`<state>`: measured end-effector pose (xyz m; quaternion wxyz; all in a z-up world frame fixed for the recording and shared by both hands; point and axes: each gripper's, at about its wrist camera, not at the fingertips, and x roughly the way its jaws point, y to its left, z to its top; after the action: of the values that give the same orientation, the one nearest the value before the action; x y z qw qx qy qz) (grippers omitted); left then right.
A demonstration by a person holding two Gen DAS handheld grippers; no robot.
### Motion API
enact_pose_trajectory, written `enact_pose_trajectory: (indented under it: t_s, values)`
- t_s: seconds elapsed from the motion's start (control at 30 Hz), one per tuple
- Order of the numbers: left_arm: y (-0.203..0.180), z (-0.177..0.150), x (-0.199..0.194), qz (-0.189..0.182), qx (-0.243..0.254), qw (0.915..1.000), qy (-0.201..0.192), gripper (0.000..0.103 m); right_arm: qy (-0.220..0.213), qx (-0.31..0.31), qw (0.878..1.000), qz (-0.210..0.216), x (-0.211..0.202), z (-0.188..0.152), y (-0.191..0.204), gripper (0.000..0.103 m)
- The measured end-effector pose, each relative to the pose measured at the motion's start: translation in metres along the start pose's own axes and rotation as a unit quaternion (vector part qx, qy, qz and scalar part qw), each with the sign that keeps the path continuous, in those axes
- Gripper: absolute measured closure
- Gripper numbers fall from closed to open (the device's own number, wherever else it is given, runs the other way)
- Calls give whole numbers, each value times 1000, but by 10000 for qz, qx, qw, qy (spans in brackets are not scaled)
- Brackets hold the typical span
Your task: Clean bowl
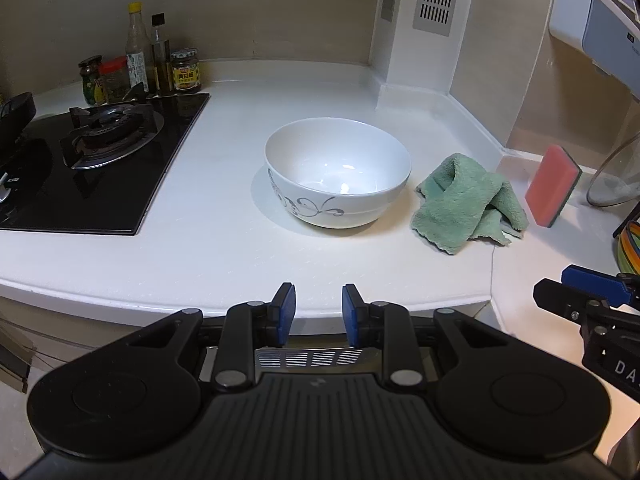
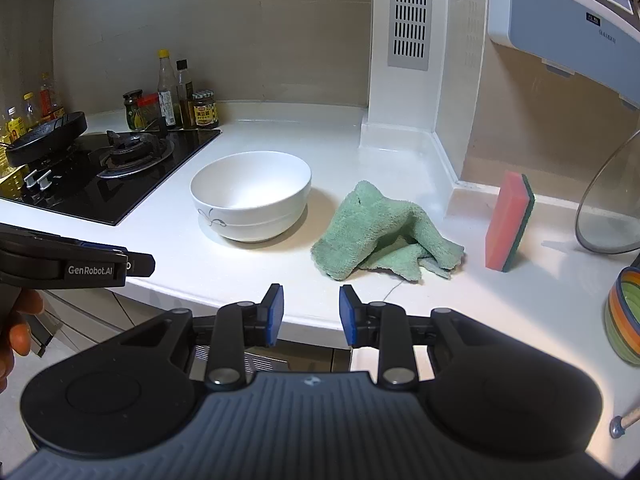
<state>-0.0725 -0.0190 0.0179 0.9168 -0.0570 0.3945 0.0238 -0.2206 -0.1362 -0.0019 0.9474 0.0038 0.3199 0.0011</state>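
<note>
A white bowl (image 1: 338,172) (image 2: 251,196) with a grey floral pattern stands upright on the white counter (image 1: 224,248) (image 2: 280,280). Just to its right lies a crumpled green cloth (image 1: 468,204) (image 2: 384,232), and beyond that a pink sponge (image 1: 552,186) (image 2: 509,222) with a green scouring side stands on edge. My left gripper (image 1: 319,308) hangs open over the counter's front edge, short of the bowl, with nothing between its blue pads. My right gripper (image 2: 311,312) is open too, near the front edge and short of the cloth, empty.
A black gas hob (image 1: 100,160) (image 2: 116,168) occupies the left, with a dark pan (image 2: 46,136) on it. Sauce jars and bottles (image 1: 140,68) (image 2: 172,100) line the back wall. A glass lid (image 2: 612,200) and a striped bowl (image 2: 624,316) sit at the right. A person's hand (image 2: 16,328) holds the left gripper.
</note>
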Motion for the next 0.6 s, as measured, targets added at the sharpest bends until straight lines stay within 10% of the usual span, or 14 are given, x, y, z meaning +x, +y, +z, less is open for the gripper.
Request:
enact_pose_trajectory:
  t_s: [0.6]
  values:
    - [22, 15, 26, -1, -160, 9998, 73, 72, 345, -125, 9992, -124, 46, 25, 0, 77]
